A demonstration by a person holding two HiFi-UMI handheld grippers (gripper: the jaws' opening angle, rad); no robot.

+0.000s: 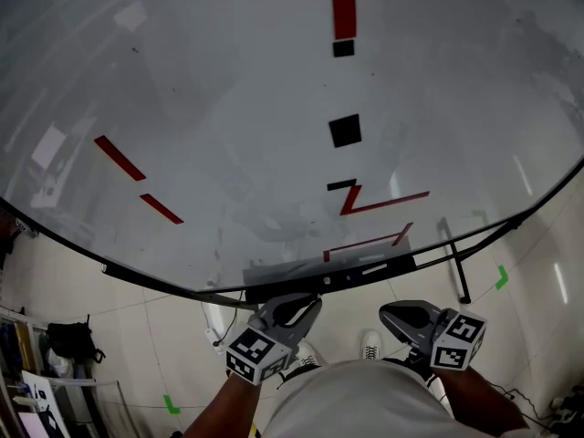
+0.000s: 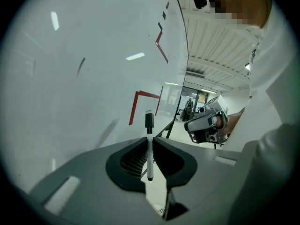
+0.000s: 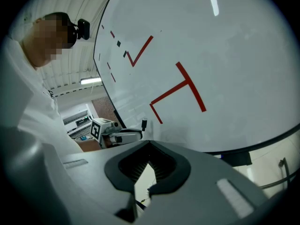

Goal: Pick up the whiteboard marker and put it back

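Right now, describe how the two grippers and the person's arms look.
The left gripper and right gripper are grey moulded shells with black ribbed jaw pads. Each carries a white cube with black square markers. The person's top is white, and the forearms are unsleeved.

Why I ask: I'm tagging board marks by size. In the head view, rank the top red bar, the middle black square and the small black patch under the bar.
1. top red bar, though cut by the frame edge.
2. middle black square.
3. small black patch.
The square is nearer the camera, which may flatter it.
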